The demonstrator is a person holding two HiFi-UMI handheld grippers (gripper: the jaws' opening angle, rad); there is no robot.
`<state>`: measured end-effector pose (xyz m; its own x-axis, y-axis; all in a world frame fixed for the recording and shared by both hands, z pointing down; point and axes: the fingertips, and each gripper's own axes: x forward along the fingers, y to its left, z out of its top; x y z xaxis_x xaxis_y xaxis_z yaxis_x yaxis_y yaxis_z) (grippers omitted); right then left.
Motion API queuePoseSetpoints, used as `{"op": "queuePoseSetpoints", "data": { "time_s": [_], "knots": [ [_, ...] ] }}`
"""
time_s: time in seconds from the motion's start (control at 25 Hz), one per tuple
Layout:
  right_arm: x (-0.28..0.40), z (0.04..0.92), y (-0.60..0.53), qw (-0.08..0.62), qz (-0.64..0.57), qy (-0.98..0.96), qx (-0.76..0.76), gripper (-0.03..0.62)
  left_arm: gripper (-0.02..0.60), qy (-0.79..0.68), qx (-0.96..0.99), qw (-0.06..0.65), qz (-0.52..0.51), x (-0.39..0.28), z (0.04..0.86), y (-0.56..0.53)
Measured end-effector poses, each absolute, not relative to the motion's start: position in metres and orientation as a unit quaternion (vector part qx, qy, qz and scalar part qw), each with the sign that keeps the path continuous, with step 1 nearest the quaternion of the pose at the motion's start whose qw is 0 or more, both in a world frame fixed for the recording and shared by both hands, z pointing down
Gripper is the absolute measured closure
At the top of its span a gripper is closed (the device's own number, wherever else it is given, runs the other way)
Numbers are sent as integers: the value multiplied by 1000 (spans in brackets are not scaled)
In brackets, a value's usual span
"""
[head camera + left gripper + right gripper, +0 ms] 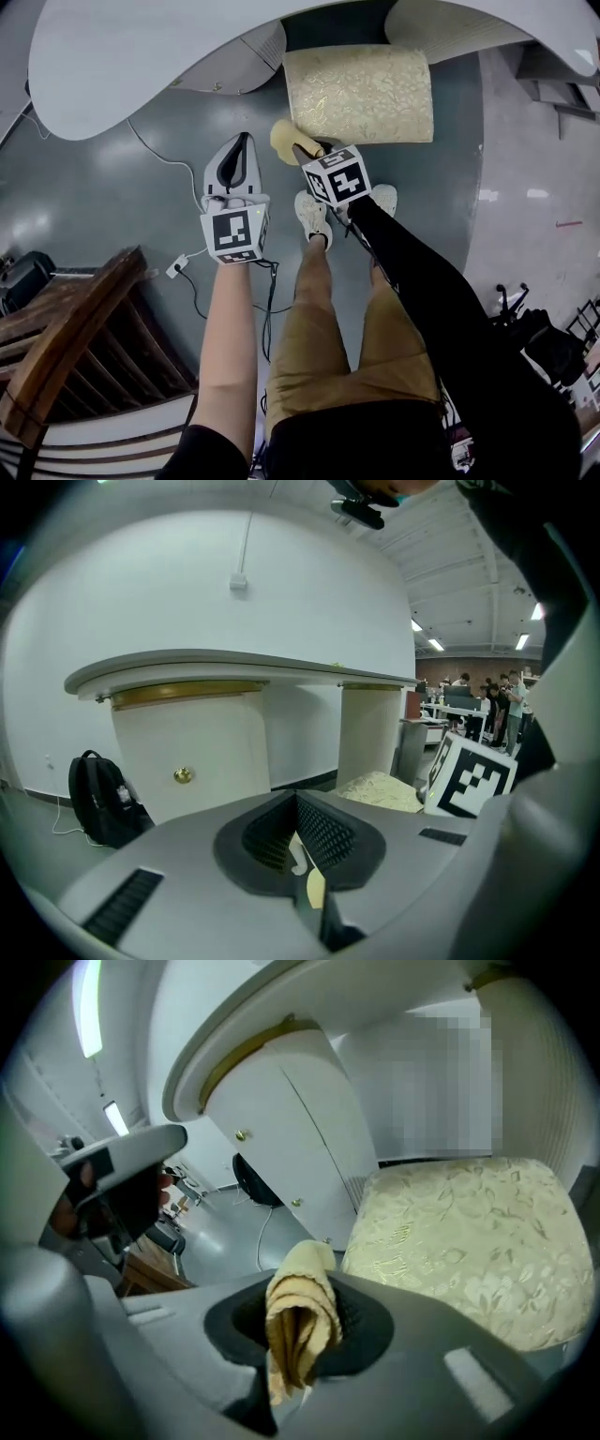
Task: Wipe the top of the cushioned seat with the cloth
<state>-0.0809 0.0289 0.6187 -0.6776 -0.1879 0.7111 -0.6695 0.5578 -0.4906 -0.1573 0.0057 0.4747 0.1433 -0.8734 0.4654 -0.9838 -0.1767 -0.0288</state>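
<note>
Your right gripper is clenched on the folded yellow cloth. The cloth's lower end is buried between the jaws and out of sight. Your left gripper has its 2 jaws pressed together with nothing gripped, and only a thin slit shows between the ribbed pads. It hangs to the left of the right gripper, over the grey floor. In the head view your black sleeve covers part of your right leg. The cloth sits just beside the near left corner of the cushioned seat, but you cannot tell whether it touches the fabric. The seat's far edge is tucked under the white curved counter. In the left gripper view the right gripper's marker cube hides most of the seat. Beyond, a white cabinet with a brass knob stands shut, and a black backpack leans beside it.
</note>
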Motion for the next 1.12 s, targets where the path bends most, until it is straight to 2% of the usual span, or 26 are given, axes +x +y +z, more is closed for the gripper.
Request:
{"op": "queuePoseSetpoints", "data": {
  "time_s": [0.2,0.48,1.12],
  "knots": [
    [-77,665,22,358,392,-792,301,536,574,-628,738,148,200,-171,483,17],
    [-22,668,5,369,388,-774,338,536,574,-624,742,152,191,-156,483,15],
    [215,670,-43,402,359,-723,433,536,574,-595,769,149,180,-27,468,-17]
  ]
}}
